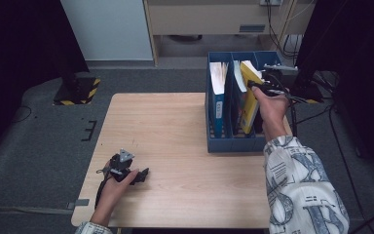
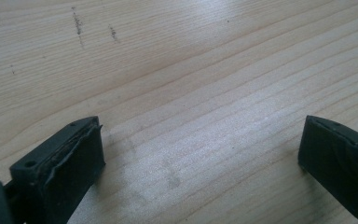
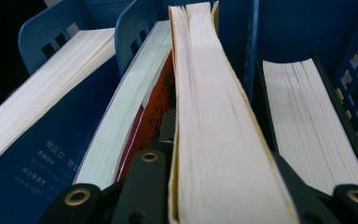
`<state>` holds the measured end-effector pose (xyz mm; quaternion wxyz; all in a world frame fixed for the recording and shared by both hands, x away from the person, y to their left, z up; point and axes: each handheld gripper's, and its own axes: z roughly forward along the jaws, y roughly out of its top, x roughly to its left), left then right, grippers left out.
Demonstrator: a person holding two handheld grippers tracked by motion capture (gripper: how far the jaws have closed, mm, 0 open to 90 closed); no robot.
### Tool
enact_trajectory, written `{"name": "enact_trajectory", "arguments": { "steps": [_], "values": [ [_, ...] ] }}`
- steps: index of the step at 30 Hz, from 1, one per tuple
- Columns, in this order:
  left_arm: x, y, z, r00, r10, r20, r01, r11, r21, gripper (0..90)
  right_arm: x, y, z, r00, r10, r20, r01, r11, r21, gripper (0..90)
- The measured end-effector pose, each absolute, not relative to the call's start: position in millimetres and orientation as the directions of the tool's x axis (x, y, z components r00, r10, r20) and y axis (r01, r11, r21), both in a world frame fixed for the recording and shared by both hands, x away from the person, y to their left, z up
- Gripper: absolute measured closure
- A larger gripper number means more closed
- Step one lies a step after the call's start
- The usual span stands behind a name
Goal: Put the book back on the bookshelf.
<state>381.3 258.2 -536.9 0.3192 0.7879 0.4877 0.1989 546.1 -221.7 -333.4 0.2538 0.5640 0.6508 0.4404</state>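
We find the right gripper [image 1: 256,87] clamped on the thick yellow-covered paperback book [image 1: 250,97], at one o'clock: heavy, floppy, best gripped near the spine.

I count four books in all: one blue book [image 3: 37,140], one book with a red-orange cover [image 3: 142,116], one yellow book [image 1: 250,92] that sits between my right-hand jaws, and one dark-edged book [image 3: 307,126] at the far side. They stand in one blue file rack [image 1: 233,142], and I make out three compartments in it from the high view. There is one bench [image 1: 175,146] under it all. I have two grippers: one left gripper [image 1: 143,174] and one right gripper [image 1: 253,87], each with two jaws.
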Motion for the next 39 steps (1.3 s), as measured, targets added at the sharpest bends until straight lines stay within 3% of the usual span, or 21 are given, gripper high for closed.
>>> {"name": "enact_trajectory", "arguments": {
  "steps": [39],
  "values": [
    [381.8,257.2,-537.3,0.447,0.895,0.002,0.638,-0.320,0.700,0.0,543.1,-227.2,-376.2,-0.212,0.963,0.163,0.534,-0.026,0.845,75.1]
  ]
}}
